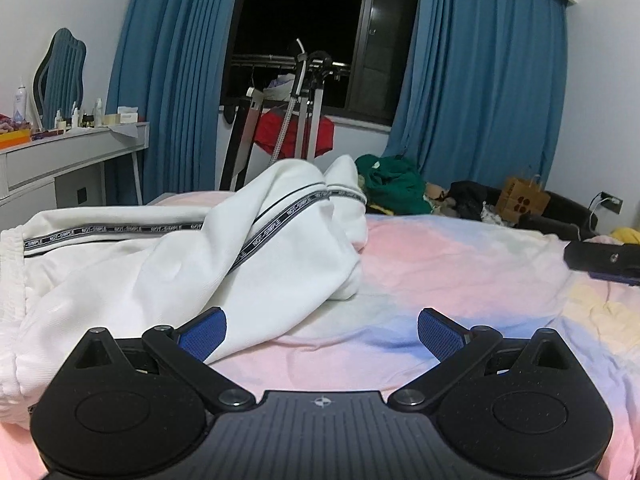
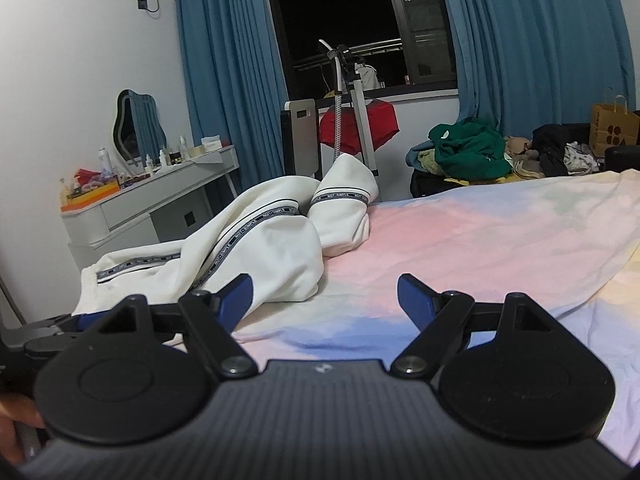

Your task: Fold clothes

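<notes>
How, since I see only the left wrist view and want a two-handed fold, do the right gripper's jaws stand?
Observer: The right gripper is open, with only the pastel pink-and-blue bedsheet between its blue pads.
Operator: Is it near the garment?
Observer: In the right wrist view its left-hand pad overlaps the near edge of the crumpled white trousers with black lettered side tape; contact I cannot tell.
Operator: Anything beside it?
Observer: Your left gripper shows low at that view's left edge, by the trousers' waistband end.
</notes>
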`<state>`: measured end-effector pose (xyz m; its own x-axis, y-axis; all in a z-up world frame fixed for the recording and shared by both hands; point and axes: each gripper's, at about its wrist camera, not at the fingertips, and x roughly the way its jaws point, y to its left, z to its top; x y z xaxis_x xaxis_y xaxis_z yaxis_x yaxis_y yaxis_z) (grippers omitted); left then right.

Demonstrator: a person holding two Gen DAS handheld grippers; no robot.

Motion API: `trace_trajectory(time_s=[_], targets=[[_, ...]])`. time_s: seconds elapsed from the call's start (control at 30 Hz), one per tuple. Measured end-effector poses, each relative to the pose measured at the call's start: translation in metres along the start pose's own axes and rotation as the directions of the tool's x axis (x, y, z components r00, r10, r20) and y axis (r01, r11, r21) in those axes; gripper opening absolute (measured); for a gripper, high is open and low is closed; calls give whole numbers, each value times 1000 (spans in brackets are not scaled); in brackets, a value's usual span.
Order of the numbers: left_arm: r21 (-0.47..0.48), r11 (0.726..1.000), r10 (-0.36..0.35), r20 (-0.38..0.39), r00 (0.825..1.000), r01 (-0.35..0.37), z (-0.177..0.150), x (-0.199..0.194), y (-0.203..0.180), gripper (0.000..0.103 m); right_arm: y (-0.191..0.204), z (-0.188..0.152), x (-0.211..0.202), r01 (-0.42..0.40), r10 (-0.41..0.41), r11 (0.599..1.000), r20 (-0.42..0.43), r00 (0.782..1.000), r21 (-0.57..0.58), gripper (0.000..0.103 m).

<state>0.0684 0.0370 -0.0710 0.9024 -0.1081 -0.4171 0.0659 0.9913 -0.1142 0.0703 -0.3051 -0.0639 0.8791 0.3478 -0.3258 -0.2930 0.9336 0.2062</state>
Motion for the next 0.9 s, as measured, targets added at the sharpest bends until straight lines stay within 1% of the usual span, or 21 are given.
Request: trace_trajectory(time_s=[0.07, 0.17, 0.33, 0.4, 0.43, 0.5, 0.57, 0.67, 0.73, 0.83, 0.9], targets=[[1, 1000, 8, -17, 1000, -8, -3, -4, 3, 102, 0, -1, -2, 6, -6, 1000, 1, 1000, 5, 82], [6, 1000, 23, -20, 1000, -23, -5, -9, 5, 102, -2, -2, -6, 18, -18, 1000, 2, 1000, 16, 82], [-41, 999, 9, 4, 1000, -9, 1, -12, 8, 102, -6, -4, -10, 38, -38, 999, -5, 999, 36, 82], [-31, 999, 23, 11, 1000, -22, 8, -2, 6, 102, -8, -5, -10, 46, -45, 998, -11, 999, 44, 82], [-18, 999, 51, 28, 998, -51, 11, 4, 5, 103, -9, -5, -9, 49, -49, 998, -15, 999, 48, 82], [25, 994, 105, 51, 993, -106, 20, 24, 3, 103, -11, -6, -8, 51, -50, 997, -23, 998, 57, 82], [67, 988, 137, 49, 989, -140, 34, 51, 3, 103, -13, -7, -7, 52, -50, 996, -32, 998, 67, 82], [56, 985, 159, 47, 986, -161, 57, 94, 9, 103, -18, -8, -4, 56, -53, 995, -43, 998, 88, 82], [57, 985, 160, 44, 986, -163, 72, 123, 10, 103, -22, -10, 0, 56, -51, 993, -49, 998, 104, 82], [88, 980, 177, 48, 983, -180, 97, 168, 7, 102, -32, -13, 9, 60, -50, 989, -73, 996, 135, 82], [135, 967, 210, 59, 976, -216, 113, 200, -1, 103, -39, -15, 18, 59, -46, 986, -87, 995, 157, 82]])
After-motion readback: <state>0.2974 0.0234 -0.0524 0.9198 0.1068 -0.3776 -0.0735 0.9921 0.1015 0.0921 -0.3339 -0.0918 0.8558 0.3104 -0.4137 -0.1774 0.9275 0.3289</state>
